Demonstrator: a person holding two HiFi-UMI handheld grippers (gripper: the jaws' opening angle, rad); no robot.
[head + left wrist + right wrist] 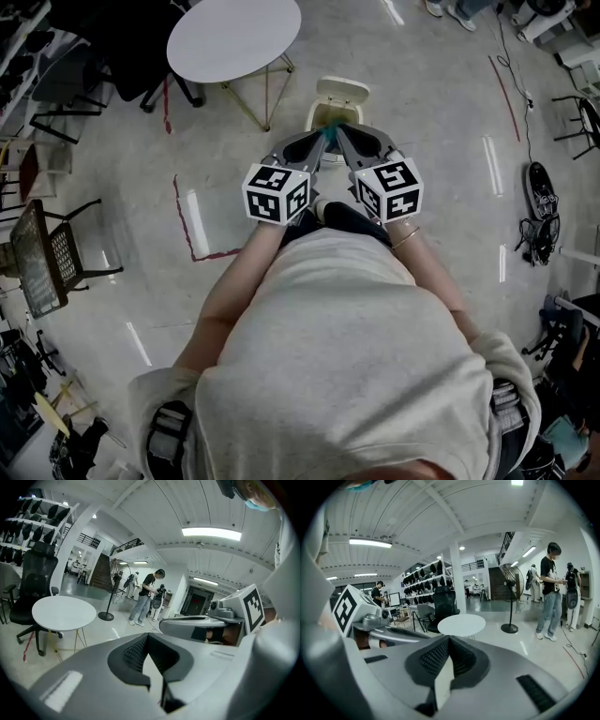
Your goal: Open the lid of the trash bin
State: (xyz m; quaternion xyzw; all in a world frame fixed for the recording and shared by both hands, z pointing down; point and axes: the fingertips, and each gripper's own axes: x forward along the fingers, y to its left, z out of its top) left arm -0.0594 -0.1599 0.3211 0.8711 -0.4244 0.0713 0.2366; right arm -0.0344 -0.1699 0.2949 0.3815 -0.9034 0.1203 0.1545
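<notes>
I hold both tongs low in front of my body, side by side: the left tongs (317, 141) are closed tip to tip with nothing between them, and the right tongs (342, 136) are pressed together the same way and also empty. Just past their tips the white trash bin (315, 114) stands on the floor (441, 103), its lid (342, 90) at the far side and something teal showing at its mouth. Farther off to the left stands a round white table (234, 37).
</notes>
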